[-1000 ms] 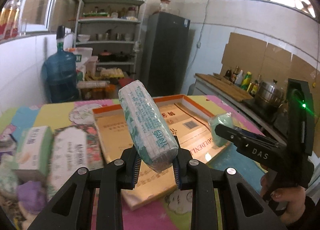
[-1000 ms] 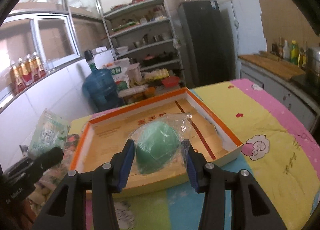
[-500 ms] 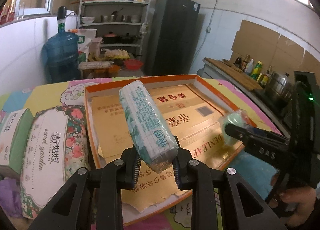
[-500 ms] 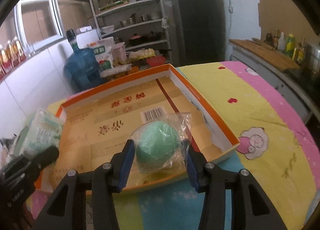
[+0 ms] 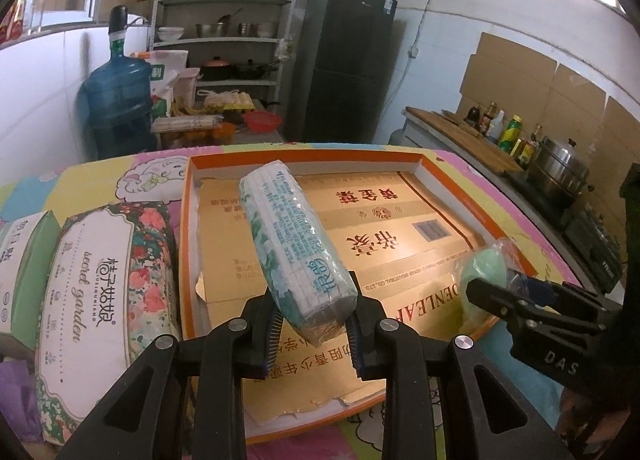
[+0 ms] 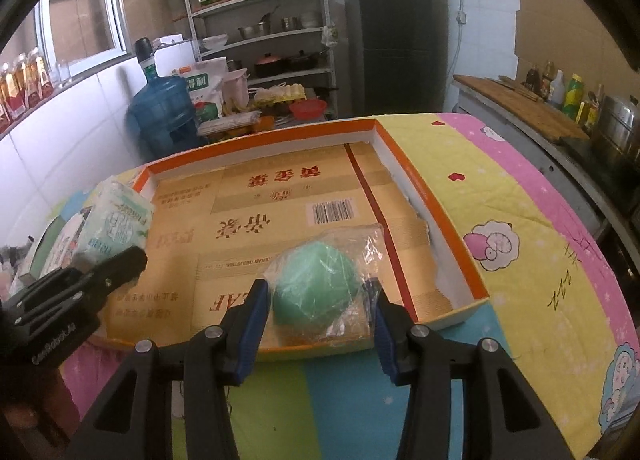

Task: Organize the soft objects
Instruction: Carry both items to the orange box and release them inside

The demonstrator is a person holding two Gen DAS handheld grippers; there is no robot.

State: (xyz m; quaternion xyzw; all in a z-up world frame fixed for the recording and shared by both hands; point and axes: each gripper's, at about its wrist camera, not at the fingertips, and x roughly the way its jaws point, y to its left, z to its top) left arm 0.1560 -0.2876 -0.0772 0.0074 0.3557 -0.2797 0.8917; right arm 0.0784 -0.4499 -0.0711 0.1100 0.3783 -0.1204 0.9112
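Left gripper (image 5: pixel 314 334) clamped on tissue pack (image 5: pixel 294 244), pack angled up and away from its fingertips, right gripper (image 6: pixel 318 328) pinching bagged green ball (image 6: pixel 316 290), both over near edge of orange-rimmed box (image 6: pixel 436 219)

Two grippers, left (image 5: pixel 314 334) and right (image 6: pixel 318 330); one orange-rimmed tray (image 5: pixel 186 244); three tissue packs — one slim (image 5: pixel 294 244), two at 9 o'clock (image 5: pixel 100 280) (image 5: pixel 18 260); one bagged green sponge (image 6: pixel 316 288); one water jug (image 5: pixel 116 103).
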